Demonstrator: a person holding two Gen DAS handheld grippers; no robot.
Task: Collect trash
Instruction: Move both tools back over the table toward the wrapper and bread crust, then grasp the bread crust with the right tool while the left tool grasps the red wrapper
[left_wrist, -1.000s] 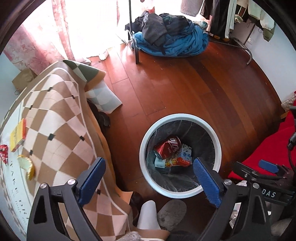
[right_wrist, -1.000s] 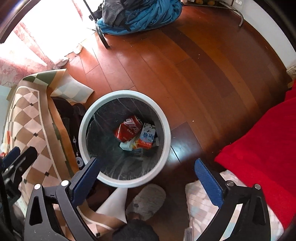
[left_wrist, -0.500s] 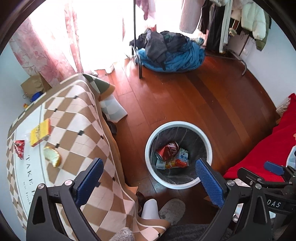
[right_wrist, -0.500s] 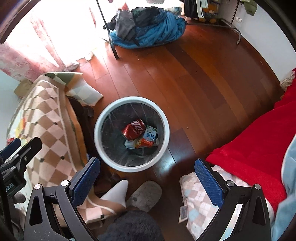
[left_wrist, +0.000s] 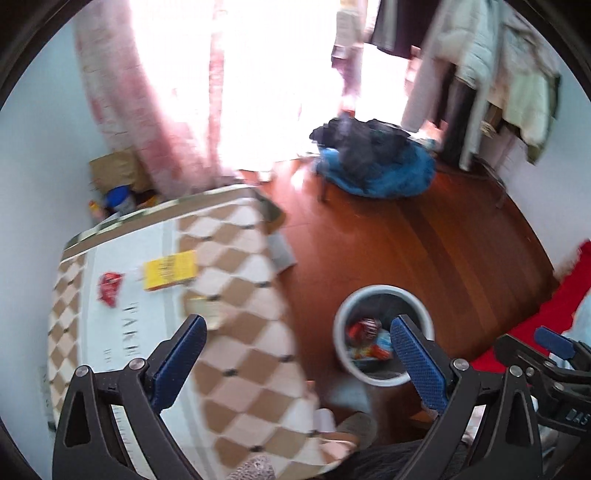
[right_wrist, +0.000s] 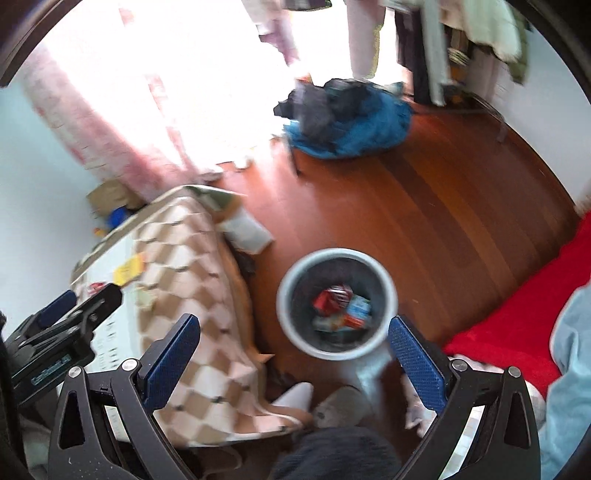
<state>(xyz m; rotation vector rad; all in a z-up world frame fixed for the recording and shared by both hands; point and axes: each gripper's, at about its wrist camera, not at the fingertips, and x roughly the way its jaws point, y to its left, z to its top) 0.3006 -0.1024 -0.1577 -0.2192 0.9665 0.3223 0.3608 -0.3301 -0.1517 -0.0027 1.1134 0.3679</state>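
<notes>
A white-rimmed waste bin (left_wrist: 341, 325) (right_wrist: 291, 273) with a dark liner stands on the wood floor; a red can (right_wrist: 332, 297) and small cartons lie inside. On the checkered tablecloth (left_wrist: 243, 354) lie a yellow packet (left_wrist: 170, 269), a red wrapper (left_wrist: 109, 283) and a pale, blurred piece (left_wrist: 205, 310). My left gripper (left_wrist: 295, 354) hangs open and empty high above the table edge and bin. My right gripper (right_wrist: 293, 354) is open and empty too, above the bin's near side. Both views are motion-blurred.
A blue and dark clothes pile (left_wrist: 373, 162) lies by a garment rack (left_wrist: 476, 92). Pink curtains (left_wrist: 147, 96) frame a bright window. A red blanket (right_wrist: 517, 314) is at the right. A person's slippered foot (right_wrist: 340, 404) is below. A cardboard box (left_wrist: 114, 170) sits in the corner.
Both grippers have risen and tilted up away from the bin, which looks smaller. The left view has swung left, showing more tabletop with the packet and wrapper. Both stay open.
</notes>
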